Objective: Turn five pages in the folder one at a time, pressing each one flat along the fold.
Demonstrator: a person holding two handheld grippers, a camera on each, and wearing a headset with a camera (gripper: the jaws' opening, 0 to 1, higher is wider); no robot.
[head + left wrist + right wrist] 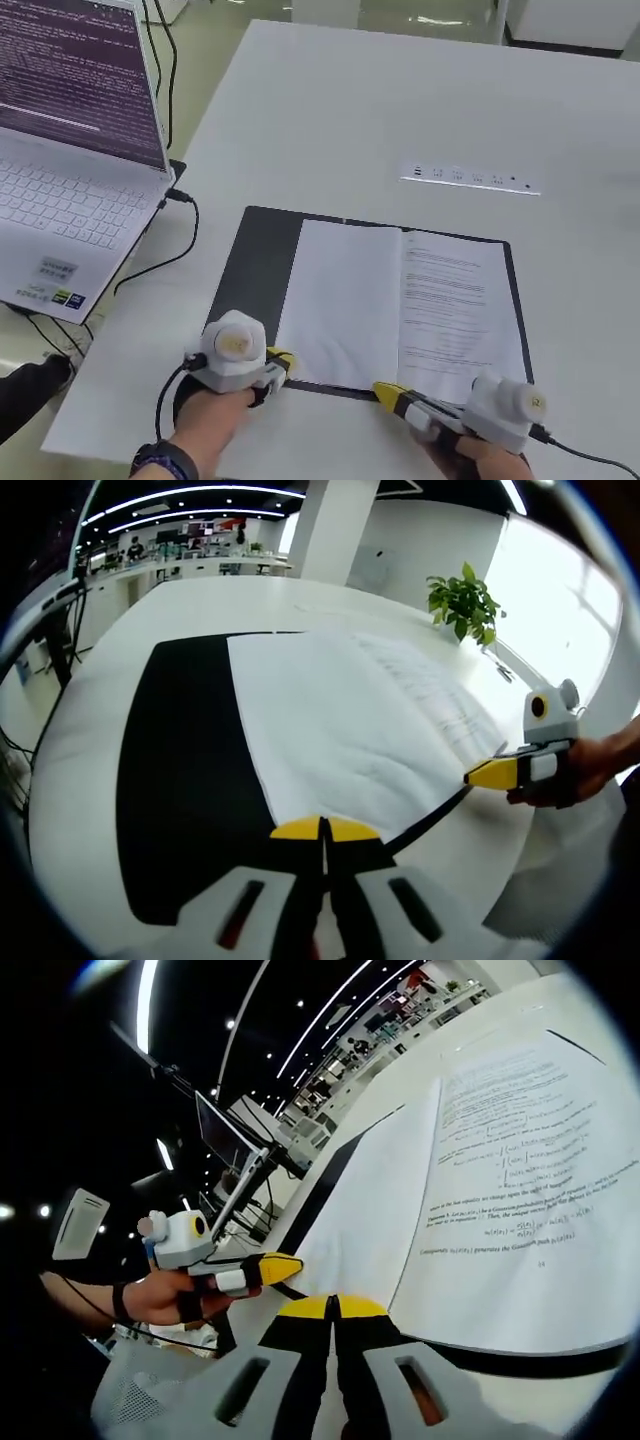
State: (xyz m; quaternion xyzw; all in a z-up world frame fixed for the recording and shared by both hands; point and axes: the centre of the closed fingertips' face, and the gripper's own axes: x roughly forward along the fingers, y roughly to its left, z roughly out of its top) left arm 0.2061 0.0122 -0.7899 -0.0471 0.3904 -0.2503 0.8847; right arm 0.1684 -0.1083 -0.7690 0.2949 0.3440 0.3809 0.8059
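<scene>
A black folder point(255, 270) lies open on the white table. A blank turned page point(340, 300) covers its left middle and a printed page point(455, 300) lies on the right. My left gripper point(282, 360) is shut at the folder's near edge, by the blank page's lower left corner. My right gripper point(385, 392) is shut just below the fold at the near edge. In the left gripper view the yellow tips point(323, 829) meet over the black cover point(180, 780), with nothing seen between them. In the right gripper view the tips point(333, 1307) are closed before the printed page point(520, 1190).
An open white laptop point(70, 130) stands at the left, with black cables point(170, 250) running toward the folder's left side. A socket strip point(470, 178) is set in the table beyond the folder. The table's near edge is close behind both hands.
</scene>
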